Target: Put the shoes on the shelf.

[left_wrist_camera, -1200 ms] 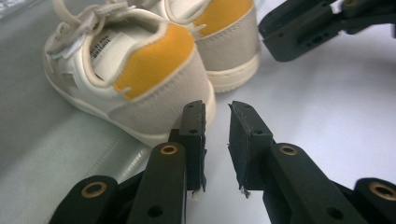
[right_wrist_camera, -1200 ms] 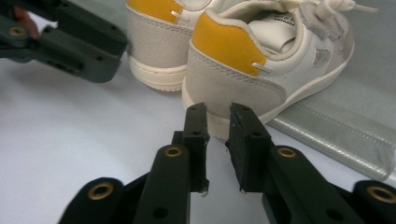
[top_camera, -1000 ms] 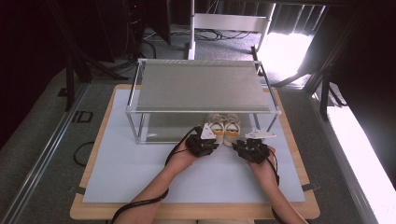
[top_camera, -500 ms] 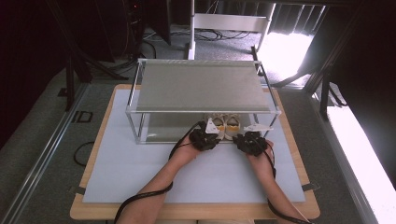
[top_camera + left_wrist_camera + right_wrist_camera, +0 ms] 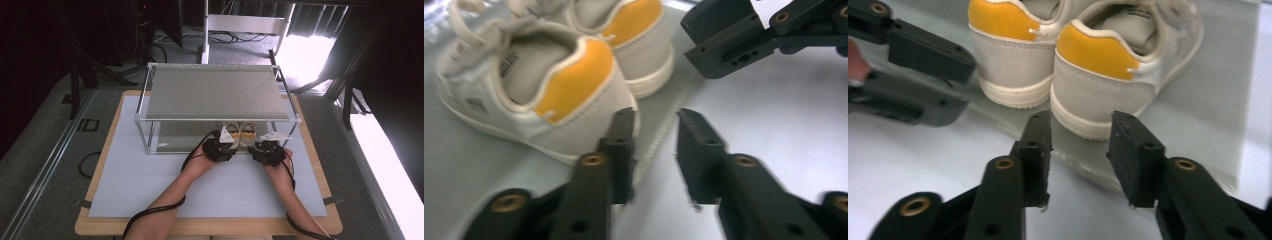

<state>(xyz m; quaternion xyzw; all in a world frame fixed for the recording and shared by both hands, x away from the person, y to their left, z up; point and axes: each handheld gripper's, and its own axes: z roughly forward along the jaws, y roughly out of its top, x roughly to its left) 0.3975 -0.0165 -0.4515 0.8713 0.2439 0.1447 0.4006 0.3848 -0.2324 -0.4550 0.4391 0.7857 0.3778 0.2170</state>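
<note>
Both forearms reach fwd from 6 o'clock; left gripper (image 5: 220,148) and right gripper (image 5: 267,151) spread, empty, near shoes (image 5: 239,133) under shelf (image 5: 215,92). White mat (image 5: 150,185), dark room.

1. Shoes (image 5: 1088,65): cream and pale grey, with orange-yellow heel patches and off-white soles.
2. Hand-held gripper (image 5: 654,145): black jaws with brass-coloured rivets.
3. Worktop (image 5: 125,170): pale blue-grey mat, light wooden edge.
4. Shelf (image 5: 215,92): grey.

Black hand-held gripper (image 5: 1079,150), brass screws (image 5: 1004,163)
</note>
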